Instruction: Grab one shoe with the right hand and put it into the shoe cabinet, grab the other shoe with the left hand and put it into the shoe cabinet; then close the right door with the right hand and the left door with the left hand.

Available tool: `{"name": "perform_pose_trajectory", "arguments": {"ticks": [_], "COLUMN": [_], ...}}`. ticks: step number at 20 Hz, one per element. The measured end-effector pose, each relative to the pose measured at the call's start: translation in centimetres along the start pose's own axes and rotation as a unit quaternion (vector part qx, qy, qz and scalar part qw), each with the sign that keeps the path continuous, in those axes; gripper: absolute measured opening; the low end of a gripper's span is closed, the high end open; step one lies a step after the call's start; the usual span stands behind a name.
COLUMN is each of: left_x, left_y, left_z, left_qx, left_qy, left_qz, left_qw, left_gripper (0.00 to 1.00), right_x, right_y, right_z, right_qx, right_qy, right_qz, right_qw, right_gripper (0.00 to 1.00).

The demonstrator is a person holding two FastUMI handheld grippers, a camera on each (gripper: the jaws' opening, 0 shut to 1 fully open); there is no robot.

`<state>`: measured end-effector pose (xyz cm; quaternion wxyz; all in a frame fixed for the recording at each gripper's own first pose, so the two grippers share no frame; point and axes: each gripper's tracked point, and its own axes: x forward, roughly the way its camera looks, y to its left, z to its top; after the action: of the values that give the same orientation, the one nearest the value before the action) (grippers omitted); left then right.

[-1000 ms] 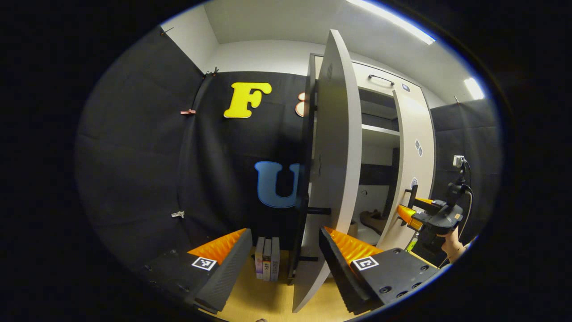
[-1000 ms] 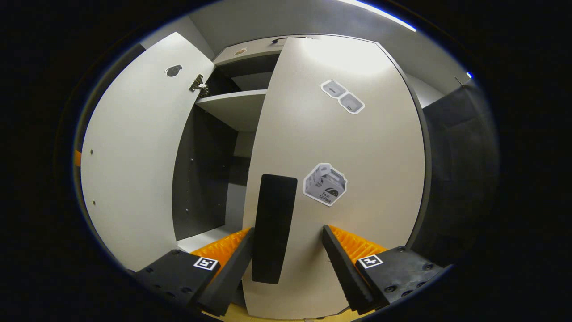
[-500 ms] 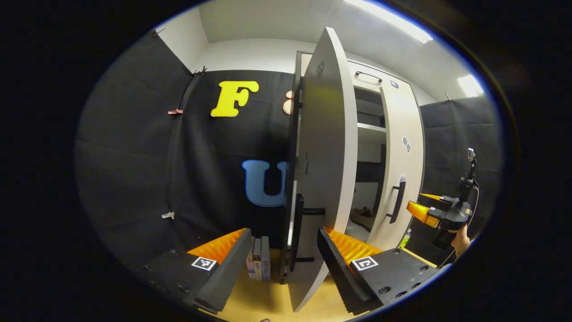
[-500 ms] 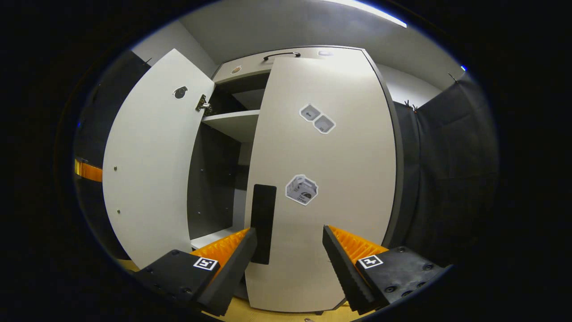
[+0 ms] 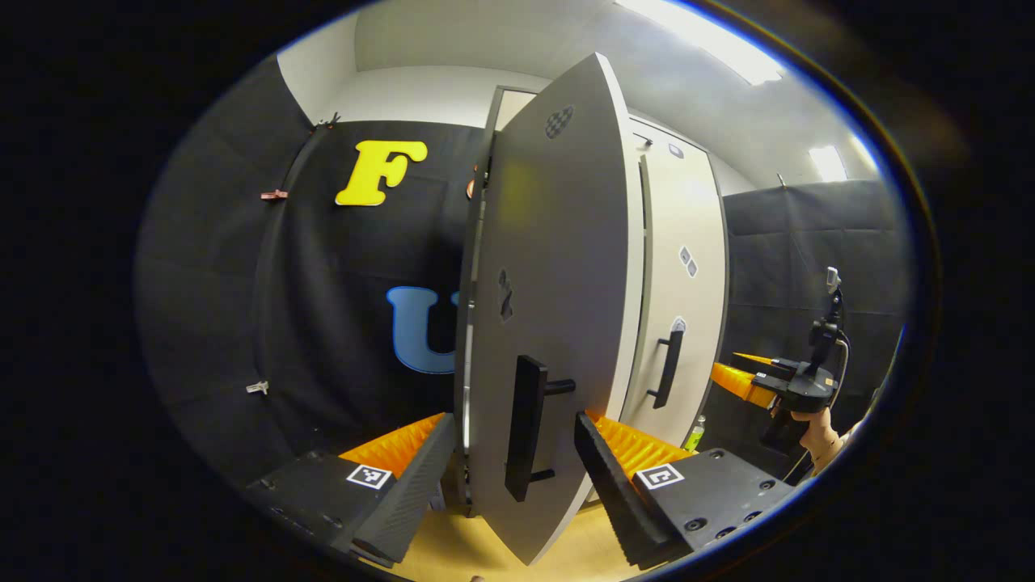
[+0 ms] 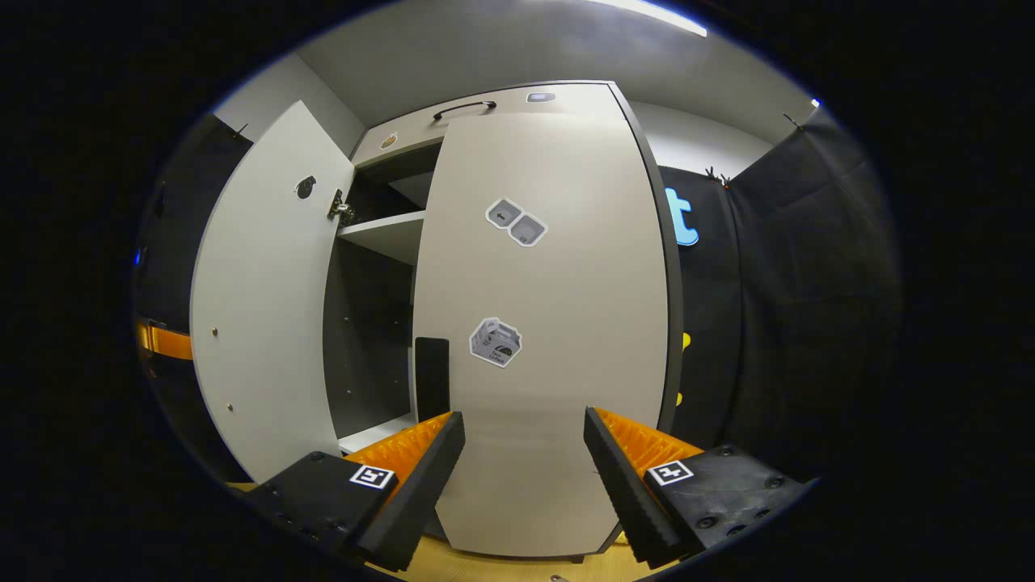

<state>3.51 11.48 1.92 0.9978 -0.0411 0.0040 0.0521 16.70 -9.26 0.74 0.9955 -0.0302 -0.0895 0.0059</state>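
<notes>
The pale shoe cabinet's left door point(image 5: 558, 307) stands partly open, its outer face turned to me in the left gripper view. Its black handle point(image 5: 525, 428) lies between the fingers of my open left gripper point(image 5: 513, 477); whether they touch it I cannot tell. The right door point(image 6: 550, 323) lies against the cabinet front, its black handle point(image 6: 432, 376) just above my open right gripper point(image 6: 521, 477), which holds nothing. In the left gripper view the right gripper point(image 5: 760, 380) hangs a little off the right door point(image 5: 683, 267), held by a hand point(image 5: 817, 436). The doors hide the cabinet's floor.
Through the gap between the doors I see a shelf point(image 6: 380, 234) and the dark inner wall. A small green bottle point(image 5: 695, 432) stands on the floor by the cabinet's right side. The wooden floor point(image 5: 485, 541) runs under the doors. Black cloth walls surround the booth.
The left door has swung toward shut, narrowing the gap and hiding the shoe inside. The right gripper has drawn back from the right door, which now lies against the cabinet.
</notes>
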Motion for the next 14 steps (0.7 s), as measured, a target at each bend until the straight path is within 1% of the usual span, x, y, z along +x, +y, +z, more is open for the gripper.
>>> {"name": "perform_pose_trajectory", "arguments": {"ticks": [3,7,8,9,11,12,14], "left_x": [2.0,4.7,5.5,6.5,8.5,9.4,11.2], "left_y": [-1.2,-4.3,-4.9,-5.3,-6.5,-7.3,-8.5], "left_z": [0.2,0.0,-0.1,-0.1,0.0,0.0,0.4], "left_qx": [0.002,-0.025,-0.029,-0.027,-0.012,0.001,0.044], "left_qy": [-0.006,-0.015,-0.017,-0.021,-0.03,-0.032,-0.037], "left_qz": [-0.008,-0.047,-0.052,-0.048,-0.042,-0.04,-0.028], "left_qw": [1.0,0.998,0.998,0.998,0.999,0.999,0.998], "left_gripper": [0.94,0.94,0.94,0.94,0.94,0.96,0.97], "right_x": [-0.3,-0.5,-0.5,-0.7,-0.6,-0.7,-0.8], "right_y": [-1.1,-3.8,-4.4,-5.1,-6.6,-7.3,-8.6], "right_z": [0.2,0.2,0.3,0.3,0.3,0.3,0.2], "right_qx": [-0.002,-0.004,-0.002,-0.002,-0.003,-0.003,-0.002], "right_qy": [-0.002,-0.003,-0.003,-0.003,-0.003,-0.002,0.0], "right_qz": [-0.001,-0.019,-0.024,-0.03,-0.041,-0.046,-0.055], "right_qw": [1.0,1.0,1.0,1.0,0.999,0.999,0.998], "right_gripper": [0.98,0.98,0.98,0.98,0.98,0.98,0.98]}}
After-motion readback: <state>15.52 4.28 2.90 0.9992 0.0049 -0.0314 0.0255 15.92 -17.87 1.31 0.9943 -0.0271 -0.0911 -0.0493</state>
